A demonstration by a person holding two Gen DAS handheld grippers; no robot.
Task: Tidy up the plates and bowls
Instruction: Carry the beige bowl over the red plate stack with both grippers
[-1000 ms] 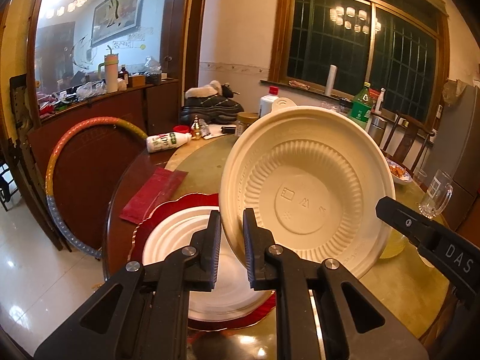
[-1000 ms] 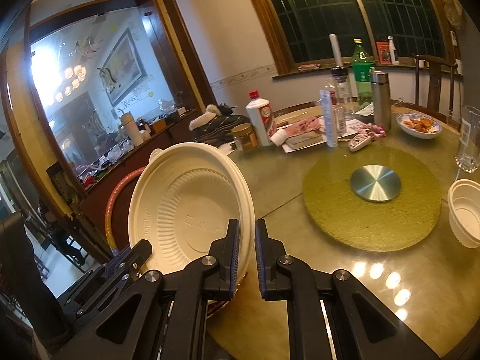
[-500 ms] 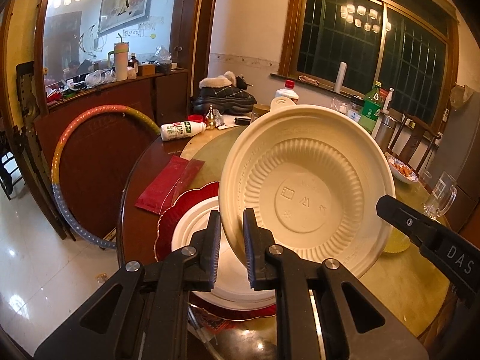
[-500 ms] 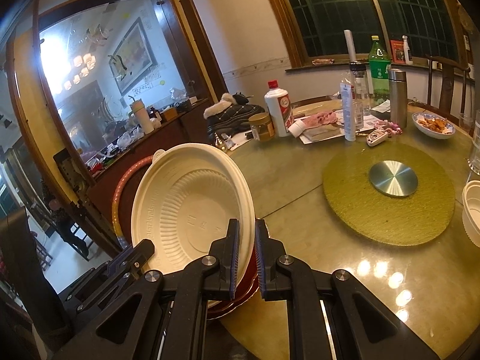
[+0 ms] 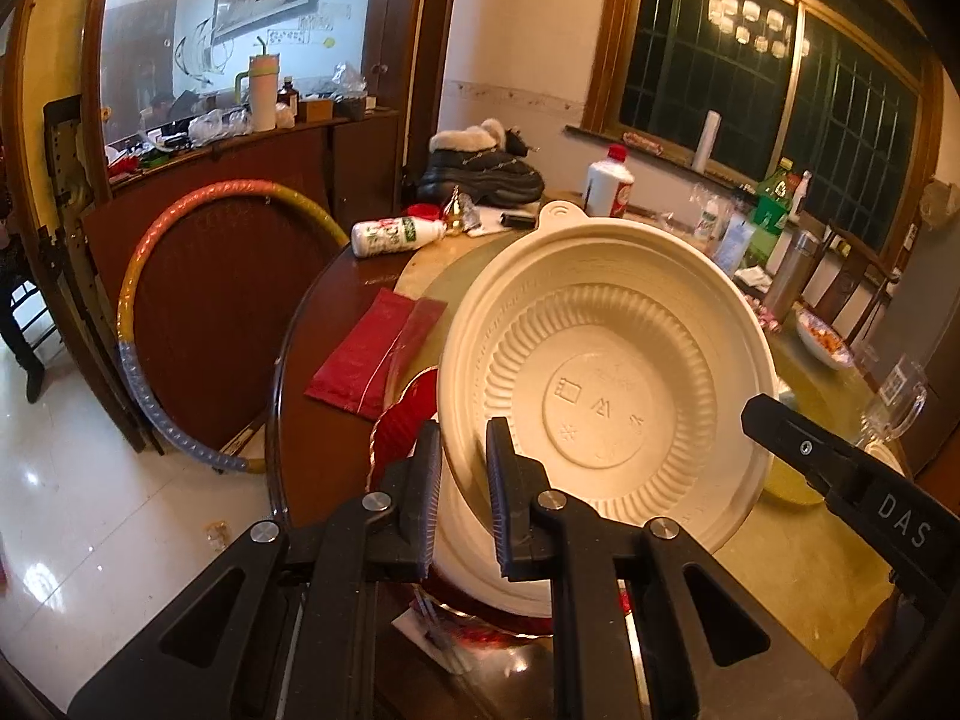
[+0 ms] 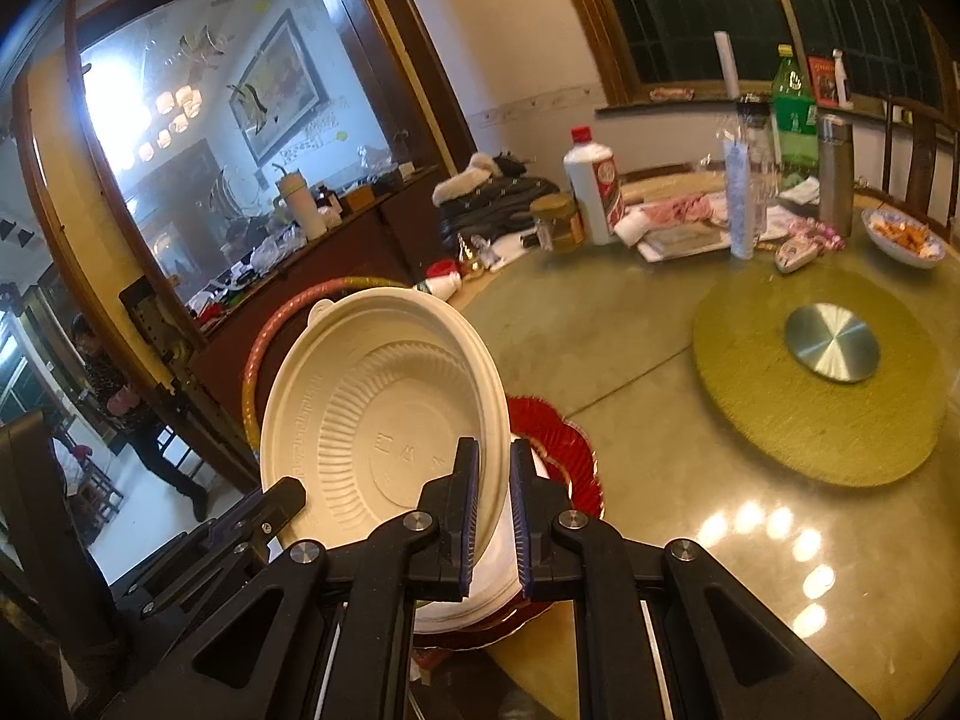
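A round dining table (image 6: 690, 432) with a glossy top fills the room, a woven green lazy Susan mat (image 6: 822, 372) with a steel hub (image 6: 833, 343) at its centre. Against the sideboard at the table's far-left side leans a multicoloured hula hoop (image 5: 180, 300).

Above the table's near edge a cream disposable bowl (image 5: 606, 396), tilted steeply so its ribbed underside faces the left camera, is held from two sides. It hangs over a stack of white plates (image 6: 498, 564) resting on a red scalloped charger (image 6: 564, 450).

The left tool (image 5: 462, 498) has its two fingers pinched on the bowl's lower rim, one on each face of the wall. The right tool (image 6: 495, 516) grips the opposite rim the same way, its blue-edged fingers nearly together with only the rim between them.

A red packet (image 5: 378, 354) lies on the table just beyond the charger. Farther back stand a white liquor bottle (image 6: 591, 183) with a red cap, a green soda bottle (image 6: 795, 114), a steel flask (image 6: 835, 174) and a small dish of snacks (image 6: 903, 237). A white bottle (image 5: 396, 234) lies on its side near the far-left edge.
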